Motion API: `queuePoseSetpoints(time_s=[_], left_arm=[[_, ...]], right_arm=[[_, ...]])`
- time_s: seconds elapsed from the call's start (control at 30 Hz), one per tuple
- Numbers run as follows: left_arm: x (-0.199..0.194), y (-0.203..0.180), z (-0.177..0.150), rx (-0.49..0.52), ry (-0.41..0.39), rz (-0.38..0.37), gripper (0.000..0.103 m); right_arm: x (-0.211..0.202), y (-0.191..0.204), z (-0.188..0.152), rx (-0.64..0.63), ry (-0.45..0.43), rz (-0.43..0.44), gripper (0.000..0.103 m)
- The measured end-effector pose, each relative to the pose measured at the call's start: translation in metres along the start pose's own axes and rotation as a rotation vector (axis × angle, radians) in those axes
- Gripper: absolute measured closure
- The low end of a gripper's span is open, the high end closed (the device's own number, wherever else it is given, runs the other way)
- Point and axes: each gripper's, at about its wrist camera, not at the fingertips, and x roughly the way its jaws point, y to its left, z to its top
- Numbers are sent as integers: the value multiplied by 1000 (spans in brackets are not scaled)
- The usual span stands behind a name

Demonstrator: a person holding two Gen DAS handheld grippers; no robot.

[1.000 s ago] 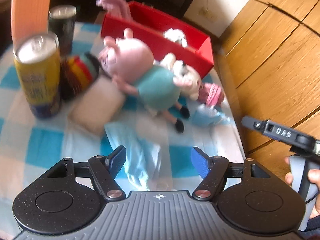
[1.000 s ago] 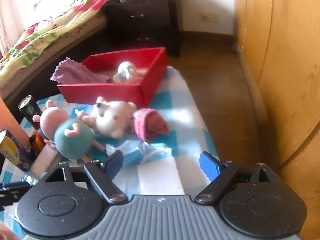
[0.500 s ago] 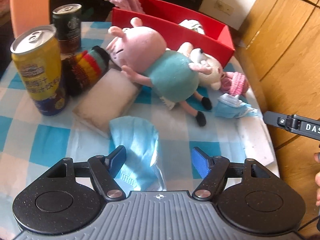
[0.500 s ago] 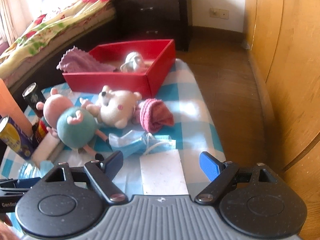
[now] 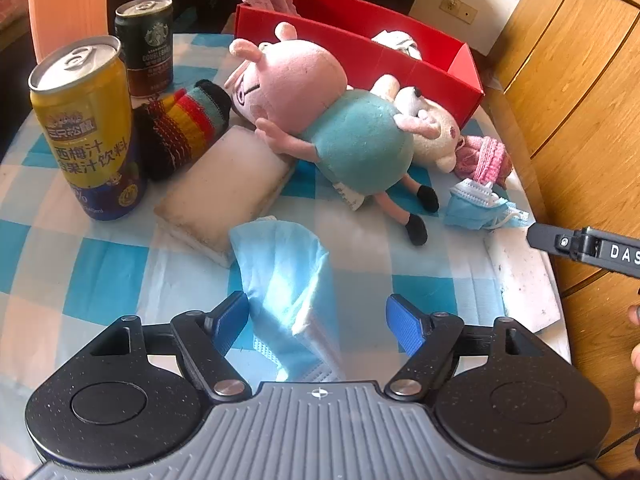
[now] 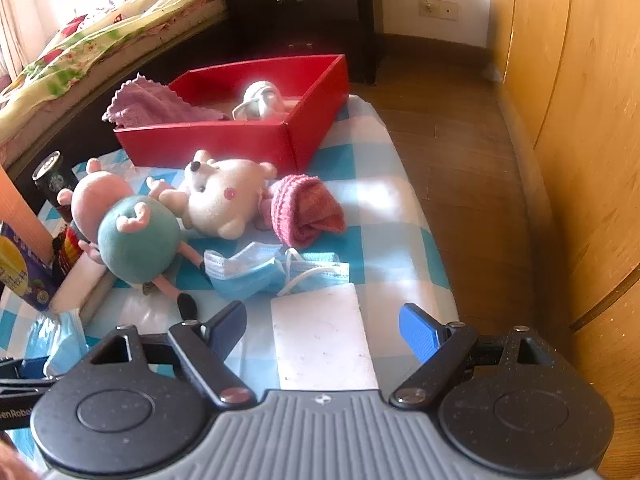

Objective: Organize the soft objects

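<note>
Left gripper (image 5: 318,322) spread wide, holding nothing. Blue face mask (image 5: 286,280) lies on the checked cloth directly between its fingers, long axis 11-to-5, near end running under the tool. Right gripper (image 6: 322,330) also spread and unloaded, over a white sponge (image 6: 320,340); crumpled mask (image 6: 256,272) at its 11 o'clock. Red box (image 5: 400,54) at 12–1, far side. Left is nearer; likely closes on the flat mask.

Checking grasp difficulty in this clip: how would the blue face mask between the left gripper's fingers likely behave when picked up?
The face mask looks thin and creased, so it probably droops. It likely weighs little. The left gripper is open around it; thin fabric may slip.
</note>
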Motion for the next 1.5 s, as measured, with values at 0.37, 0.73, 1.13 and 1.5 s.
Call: queuePoseSetpoints(time_s=[0.37, 0.73, 1.13, 1.5], left_arm=[[-8, -2, 3, 8, -35, -4, 28], [-3, -4, 2, 15, -18, 9, 28], [-1, -5, 1, 24, -9, 19, 27], [-1, -5, 2, 32, -13, 19, 27]], right_arm=[[-3, 27, -3, -75, -17, 25, 40], [-1, 28, -4, -87, -6, 29, 40], [0, 29, -5, -98, 3, 32, 40], [0, 31, -6, -103, 6, 34, 40]])
